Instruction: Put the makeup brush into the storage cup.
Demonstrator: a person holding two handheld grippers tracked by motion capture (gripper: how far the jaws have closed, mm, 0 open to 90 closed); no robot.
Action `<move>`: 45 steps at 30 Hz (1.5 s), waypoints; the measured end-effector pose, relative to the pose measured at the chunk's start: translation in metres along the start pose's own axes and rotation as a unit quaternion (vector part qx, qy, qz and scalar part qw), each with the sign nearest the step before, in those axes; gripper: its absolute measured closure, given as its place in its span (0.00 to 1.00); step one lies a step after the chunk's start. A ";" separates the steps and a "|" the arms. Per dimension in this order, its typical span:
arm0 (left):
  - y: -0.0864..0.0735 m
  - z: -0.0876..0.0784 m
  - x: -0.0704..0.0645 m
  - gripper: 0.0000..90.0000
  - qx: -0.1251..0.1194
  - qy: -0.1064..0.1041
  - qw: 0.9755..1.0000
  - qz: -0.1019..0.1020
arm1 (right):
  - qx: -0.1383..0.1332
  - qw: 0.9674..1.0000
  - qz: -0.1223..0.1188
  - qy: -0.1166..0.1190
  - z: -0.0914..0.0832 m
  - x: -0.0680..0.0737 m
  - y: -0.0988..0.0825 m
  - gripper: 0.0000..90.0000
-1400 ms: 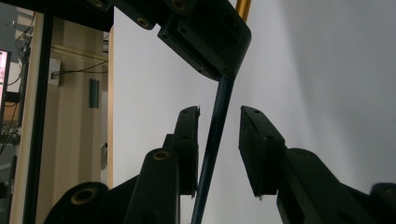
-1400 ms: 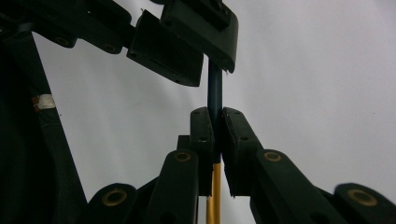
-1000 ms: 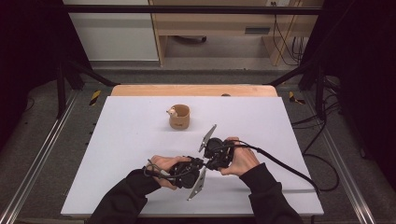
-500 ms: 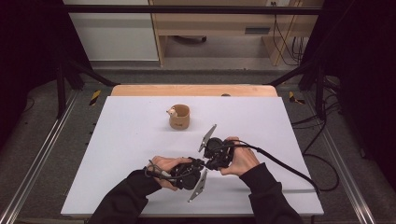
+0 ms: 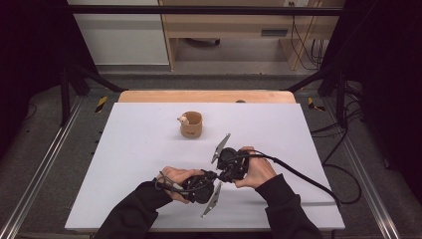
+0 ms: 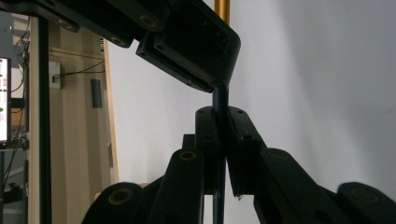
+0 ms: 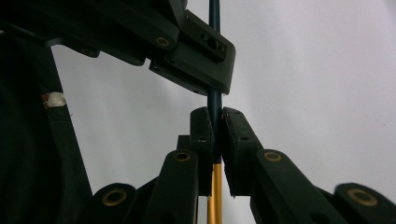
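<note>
Left gripper point(image 5: 213, 178): clenched on the dark end of a thin pen point(image 6: 220, 100), near the table's point(image 5: 124, 149) front edge.
Right gripper point(image 5: 222, 172): clenched on the same pen, beside its gold end point(image 7: 215, 186).
Risk: pen could bend or slip if hands are pulled unevenly.
Cup point(image 5: 191, 124): well apart, toward the back edge.

Two grippers, left gripper point(image 5: 211, 178) and right gripper point(image 5: 222, 172), one thin dark-and-gold pen point(image 6: 220, 100) clamped between them, one small brown cup point(image 5: 191, 124), one white tabletop point(image 5: 134, 149), two grey three-cornered plates
</note>
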State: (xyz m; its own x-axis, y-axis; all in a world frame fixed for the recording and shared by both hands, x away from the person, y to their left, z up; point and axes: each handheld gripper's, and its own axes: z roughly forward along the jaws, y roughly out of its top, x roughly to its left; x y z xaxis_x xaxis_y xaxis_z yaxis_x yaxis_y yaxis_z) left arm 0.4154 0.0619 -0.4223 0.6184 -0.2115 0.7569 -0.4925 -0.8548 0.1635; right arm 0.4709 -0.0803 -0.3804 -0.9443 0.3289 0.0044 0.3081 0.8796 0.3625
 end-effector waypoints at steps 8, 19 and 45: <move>-0.007 -0.002 0.004 0.93 0.010 -0.003 1.000 -0.022 | -0.022 1.000 -0.010 -0.019 -0.006 -0.001 -0.003 0.86; -0.031 -0.004 0.007 0.93 0.030 -0.007 0.995 -0.096 | -0.120 0.989 0.031 -0.080 -0.036 -0.015 -0.027 0.59; -0.074 -0.017 0.017 0.93 -0.012 -0.010 0.947 -0.321 | -0.212 0.949 0.145 -0.181 -0.044 -0.037 -0.100 0.25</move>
State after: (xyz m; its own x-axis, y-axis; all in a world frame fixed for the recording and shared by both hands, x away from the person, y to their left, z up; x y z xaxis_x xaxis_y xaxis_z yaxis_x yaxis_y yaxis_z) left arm 0.4518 0.1296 -0.4111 0.8059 0.3401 0.4846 -0.0238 -0.7993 0.6005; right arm 0.4698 -0.1957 -0.3762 -0.7021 0.7000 -0.1309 0.4026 0.5418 0.7378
